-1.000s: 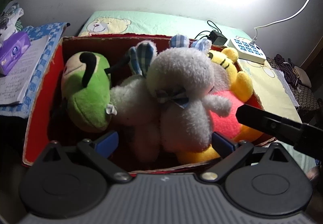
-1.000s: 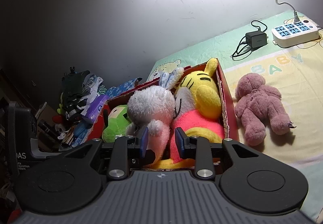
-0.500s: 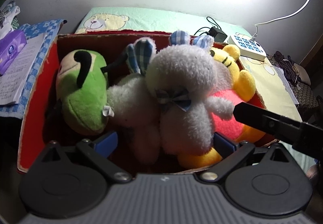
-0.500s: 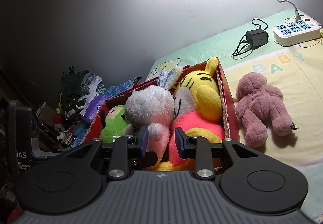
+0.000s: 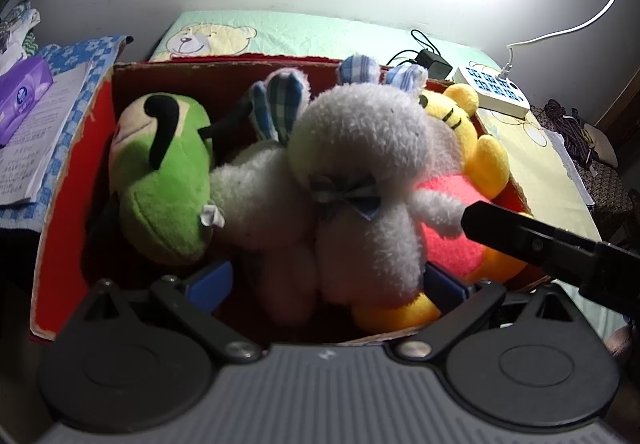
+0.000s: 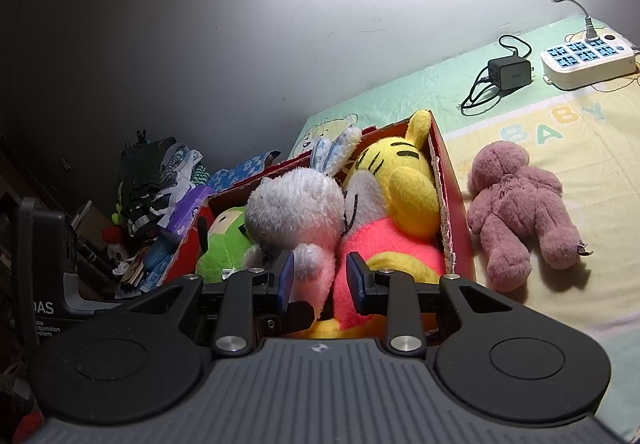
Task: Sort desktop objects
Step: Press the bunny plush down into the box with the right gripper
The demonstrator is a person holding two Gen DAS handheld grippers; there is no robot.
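A red cardboard box (image 5: 72,180) (image 6: 448,204) holds a green plush dog (image 5: 164,180) (image 6: 224,248), two white rabbits (image 5: 360,172) (image 6: 296,208) and a yellow bear in a red shirt (image 5: 472,164) (image 6: 400,196). My left gripper (image 5: 326,284) is open wide at the box's near wall, its fingers either side of the rabbits' legs. My right gripper (image 6: 320,278) is open by a narrow gap, with a rabbit's paw (image 6: 310,260) lying between its fingertips; one black finger (image 5: 520,236) shows beside that paw. A pink plush bear (image 6: 520,220) lies on the cloth right of the box.
A white power strip (image 6: 588,58) (image 5: 492,92) and a black charger (image 6: 508,72) sit at the back near the wall. Papers and a purple tissue pack (image 5: 24,100) lie left of the box. Clutter (image 6: 152,184) piles up at the far left.
Both views have crept slightly closer to the box. The right gripper's finger has edged left toward the rabbit's paw. Neither gripper's opening has changed.
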